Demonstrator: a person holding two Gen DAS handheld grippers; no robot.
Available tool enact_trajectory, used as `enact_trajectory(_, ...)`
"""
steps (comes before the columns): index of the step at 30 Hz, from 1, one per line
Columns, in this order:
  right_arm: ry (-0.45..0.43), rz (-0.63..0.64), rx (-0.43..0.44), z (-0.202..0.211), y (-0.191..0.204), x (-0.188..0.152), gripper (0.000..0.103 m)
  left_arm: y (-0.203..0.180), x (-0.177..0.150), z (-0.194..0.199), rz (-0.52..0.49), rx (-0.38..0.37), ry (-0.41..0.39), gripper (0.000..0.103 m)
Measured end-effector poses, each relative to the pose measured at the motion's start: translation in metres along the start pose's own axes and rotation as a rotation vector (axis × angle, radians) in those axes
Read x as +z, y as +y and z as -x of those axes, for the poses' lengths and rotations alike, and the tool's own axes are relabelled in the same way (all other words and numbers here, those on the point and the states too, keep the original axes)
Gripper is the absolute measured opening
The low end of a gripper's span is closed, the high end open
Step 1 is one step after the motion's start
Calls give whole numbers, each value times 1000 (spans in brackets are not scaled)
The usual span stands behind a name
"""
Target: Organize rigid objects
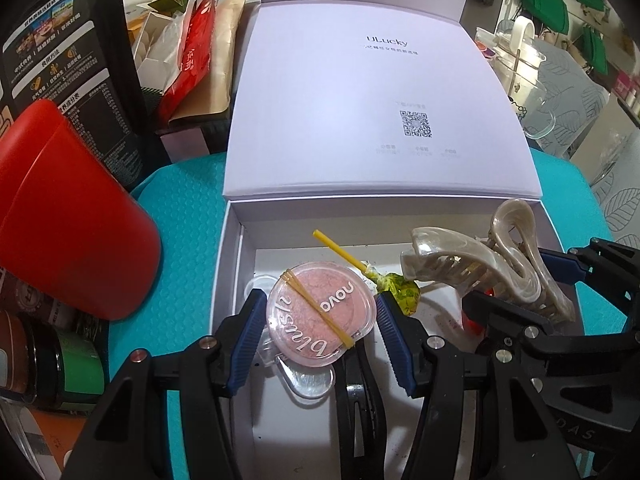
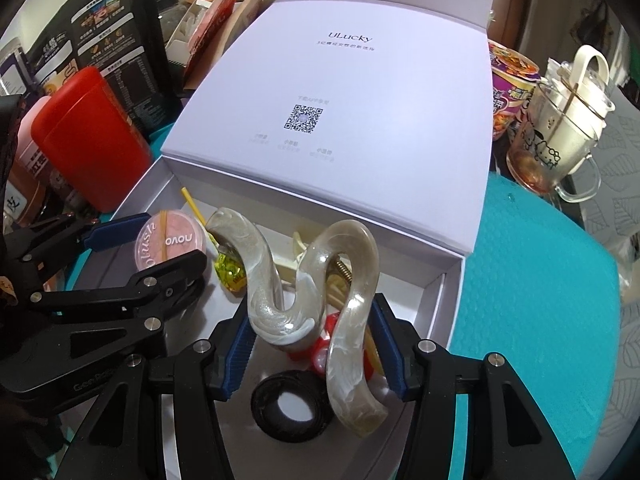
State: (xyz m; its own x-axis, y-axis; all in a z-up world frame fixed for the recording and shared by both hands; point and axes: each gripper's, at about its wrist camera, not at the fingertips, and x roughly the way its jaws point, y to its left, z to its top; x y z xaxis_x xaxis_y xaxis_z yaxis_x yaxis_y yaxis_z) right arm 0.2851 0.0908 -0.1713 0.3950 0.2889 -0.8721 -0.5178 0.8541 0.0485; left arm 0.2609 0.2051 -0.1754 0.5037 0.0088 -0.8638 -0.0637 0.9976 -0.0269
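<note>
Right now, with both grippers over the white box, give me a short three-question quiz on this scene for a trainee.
1. True or false: the left gripper is clamped on the pink blush compact.
2. What does the right gripper hold? A) black ring B) pearly hair claw C) lollipop
3. Fill in: the white box sits on a ___ mat.

Key:
1. True; its pads press both sides.
2. B; the hair claw is between its pads, while the black ring and lollipop lie in the box.
3. Teal.

Left hand-held gripper (image 1: 322, 326) and right hand-held gripper (image 2: 314, 342) side by side, angled steeply downward, jaws part-closed, each gripping an item.
</note>
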Motion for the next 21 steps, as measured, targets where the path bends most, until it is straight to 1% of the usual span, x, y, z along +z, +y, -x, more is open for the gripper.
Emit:
enact_trajectory(2, 0, -3, 2, 1, -1, -1, 55, 1, 0, 0, 10, -7, 5, 56)
enact_trajectory(6, 2, 1, -15, 4, -2, -2, 58, 3, 0, 1, 11, 4, 6, 56)
enact_trajectory(7, 0, 6, -26, 5, -2, -2, 59, 3, 0, 2, 10, 6, 4, 56)
enact_trajectory(8, -1, 8, -31, 6, -2, -2, 64, 3, -1, 2, 11, 7, 3, 56)
enact_trajectory(9, 2, 8, -32, 6, -2, -2, 65, 3, -1, 3, 11, 9, 1, 56)
enact_trajectory(11, -2, 0, -28, 9, -2, -2, 65, 3, -1, 5, 14, 0, 0, 60)
enact_trajectory(12, -4, 1, -29, 11, -3, -2, 66, 2, -1, 6, 16, 1, -1, 60)
enact_trajectory(15, -14, 10, -47, 17, -3, -2, 70, 1, -1, 10, 22, 10, 0, 62)
enact_trajectory(16, -15, 9, -48, 20, -4, -2, 71, 1, -1, 12, 25, 13, 1, 67)
enact_trajectory(17, -15, 5, -49, 22, -6, -3, 73, 1, 0, 12, 27, 23, 2, 77)
enact_trajectory(19, -14, -1, -52, 26, -10, -5, 75, 2, 0, 14, 37, 9, 5, 79)
enact_trajectory(21, -16, -5, -50, 29, -12, -7, 76, 2, 0, 18, 44, 7, 6, 80)
